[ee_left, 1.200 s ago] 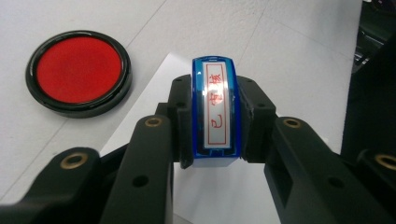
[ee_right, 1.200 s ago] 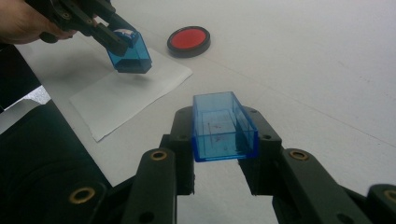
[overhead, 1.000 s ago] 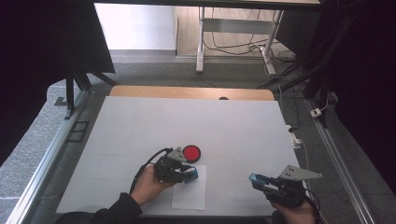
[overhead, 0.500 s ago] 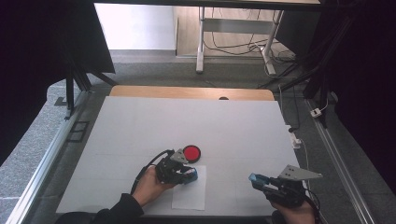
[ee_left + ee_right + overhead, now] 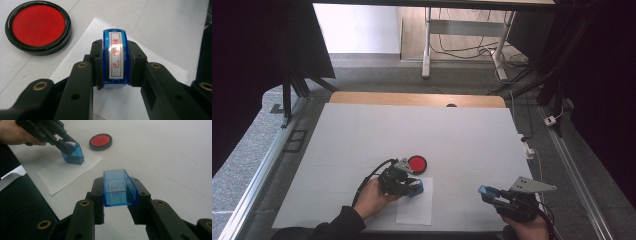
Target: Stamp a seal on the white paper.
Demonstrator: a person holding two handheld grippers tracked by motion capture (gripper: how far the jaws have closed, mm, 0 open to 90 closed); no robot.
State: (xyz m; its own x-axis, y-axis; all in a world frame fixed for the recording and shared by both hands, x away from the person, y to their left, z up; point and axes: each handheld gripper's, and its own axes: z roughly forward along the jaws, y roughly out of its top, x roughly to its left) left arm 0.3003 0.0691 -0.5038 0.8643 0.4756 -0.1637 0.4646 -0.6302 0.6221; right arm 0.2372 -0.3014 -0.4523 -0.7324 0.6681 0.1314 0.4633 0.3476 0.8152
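White table (image 5: 362,130) held a sheet of white paper (image 5: 417,212); the left gripper (image 5: 411,188) squeezed the blue plastic stamp (image 5: 115,58) on it, the right gripper (image 5: 117,192) squeezed its clear blue cap (image 5: 119,187).

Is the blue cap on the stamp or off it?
Off. The right hand-held gripper holds the empty cap apart from the stamp, which stands on the paper.

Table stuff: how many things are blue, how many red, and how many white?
Blue: 2, the stamp in the left tongs and the cap in the right tongs
Red: 1, the ink pad
White: 1, the sheet of paper
Total: 4
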